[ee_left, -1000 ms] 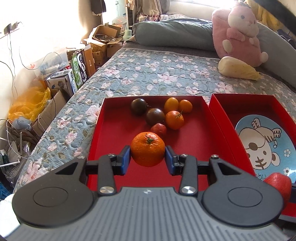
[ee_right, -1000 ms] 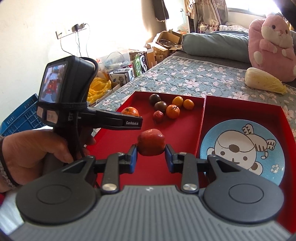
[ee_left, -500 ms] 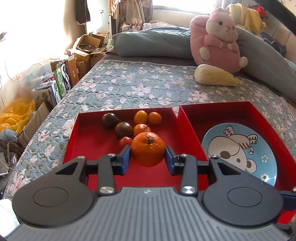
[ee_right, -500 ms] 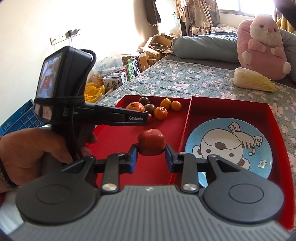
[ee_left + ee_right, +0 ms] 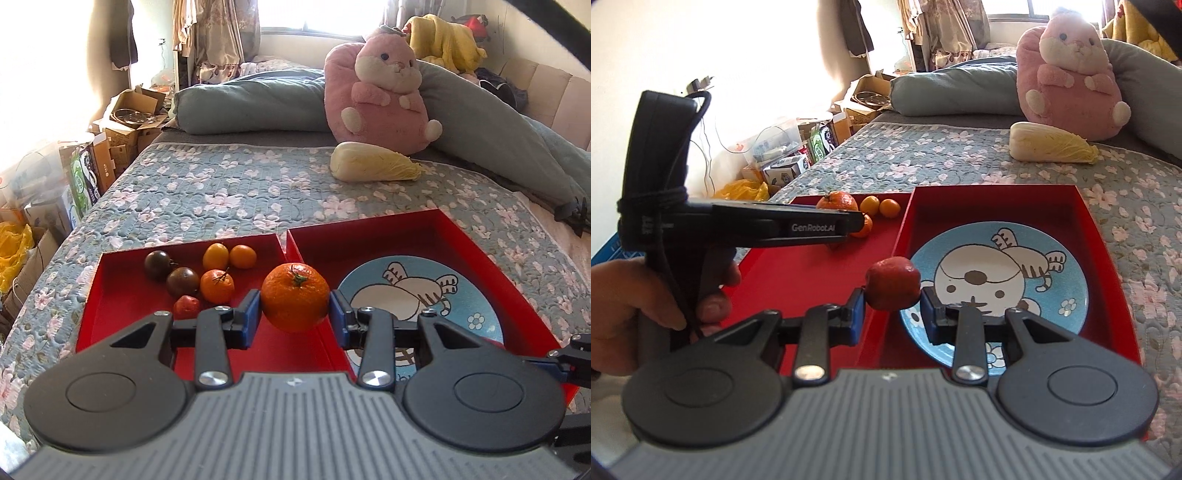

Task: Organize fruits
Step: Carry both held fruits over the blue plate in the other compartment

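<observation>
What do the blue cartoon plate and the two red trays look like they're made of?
Blue plate: likely glazed ceramic, though melamine is possible; it has a smooth printed surface with a soft sheen. Red trays: probably matte cardboard box halves, with thin straight walls, sharp corners and no gloss.

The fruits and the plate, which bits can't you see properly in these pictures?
- Blue plate: in the left wrist view its near part is hidden by the left gripper.
- Small tomatoes: in the right wrist view, covered by the left gripper's black body.
- Red fruit: its kind is unclear; the right gripper pads hide its sides.
- Right tray: its near wall is hidden by the gripper.
</observation>
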A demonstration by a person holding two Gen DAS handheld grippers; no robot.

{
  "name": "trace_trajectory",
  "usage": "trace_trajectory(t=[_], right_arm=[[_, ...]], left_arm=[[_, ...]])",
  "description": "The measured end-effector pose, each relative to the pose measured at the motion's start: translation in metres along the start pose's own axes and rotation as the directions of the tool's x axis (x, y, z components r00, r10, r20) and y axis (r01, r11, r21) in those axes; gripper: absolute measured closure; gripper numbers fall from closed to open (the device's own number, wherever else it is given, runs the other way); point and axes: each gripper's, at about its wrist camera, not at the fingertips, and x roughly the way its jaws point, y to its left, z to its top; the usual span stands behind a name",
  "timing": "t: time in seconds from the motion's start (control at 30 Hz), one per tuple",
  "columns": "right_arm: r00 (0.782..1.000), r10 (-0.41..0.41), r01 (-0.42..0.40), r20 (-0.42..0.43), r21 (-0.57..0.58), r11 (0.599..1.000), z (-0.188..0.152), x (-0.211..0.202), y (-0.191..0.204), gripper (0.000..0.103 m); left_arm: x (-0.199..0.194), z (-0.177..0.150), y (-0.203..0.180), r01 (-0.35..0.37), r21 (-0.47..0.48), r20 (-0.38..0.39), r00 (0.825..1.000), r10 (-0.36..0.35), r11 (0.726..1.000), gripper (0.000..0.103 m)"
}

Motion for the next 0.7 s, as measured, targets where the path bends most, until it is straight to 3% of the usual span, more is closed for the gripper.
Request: trace_trajectory(t=[0.4,0.7], right_arm=[[0.994,-0.107,0.107,-0.012,0.014,0.994,-0.01,0.006,-0.036,0.068],[0.99,-0.13,0.131,-0.057,0.003,0.991,-0.021,0.016,-0.043,0.068]], left_arm=[[0.022,-0.008,-0.047,0.144,0.088,-0.006,0.99,-0.144,0.986,0.057],[0.054,-0.024,-0.071,0.183,0.157,-0.056,0.983,-0.176,0.971,0.057]])
